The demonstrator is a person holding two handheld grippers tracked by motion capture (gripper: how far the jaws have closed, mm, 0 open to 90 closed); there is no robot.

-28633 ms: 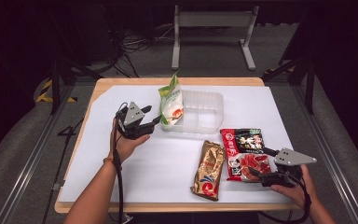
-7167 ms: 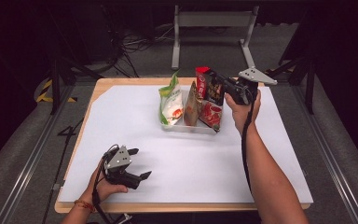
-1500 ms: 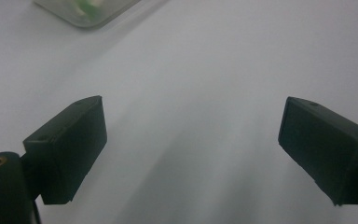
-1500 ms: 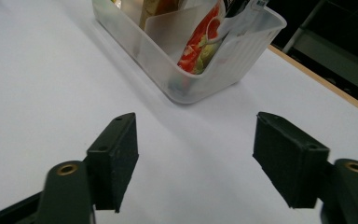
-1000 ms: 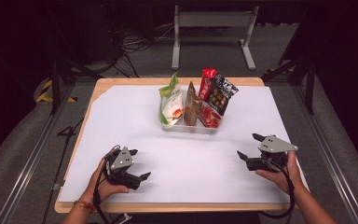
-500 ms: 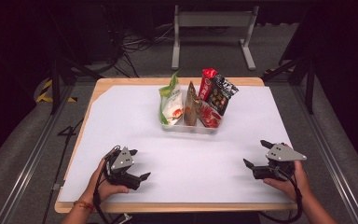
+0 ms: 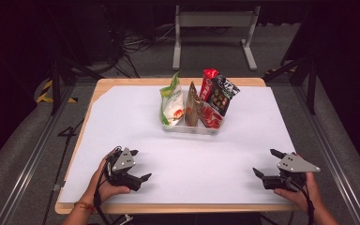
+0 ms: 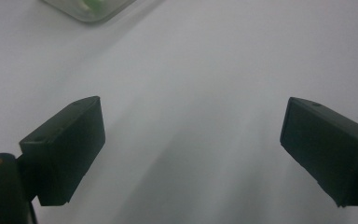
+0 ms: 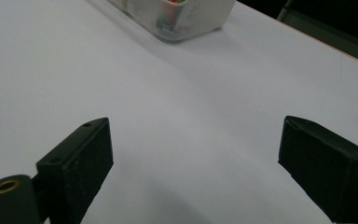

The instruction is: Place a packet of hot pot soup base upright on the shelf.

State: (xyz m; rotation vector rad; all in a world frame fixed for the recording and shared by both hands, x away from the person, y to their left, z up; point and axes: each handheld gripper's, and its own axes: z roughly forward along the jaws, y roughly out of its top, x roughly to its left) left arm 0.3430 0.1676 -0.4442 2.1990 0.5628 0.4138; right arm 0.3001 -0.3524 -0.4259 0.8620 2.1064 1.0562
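Both my grippers, left (image 7: 138,176) and right (image 7: 266,163), rest released at the tabletop's near edge; the snack-filled clear tub (image 7: 192,128) stands ahead, midway between them.

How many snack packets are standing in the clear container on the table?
4. In the clear container: a green-and-white packet at its left end, a brown packet beside it, then a red packet and a black packet at the right. Smaller ones may be hidden behind.
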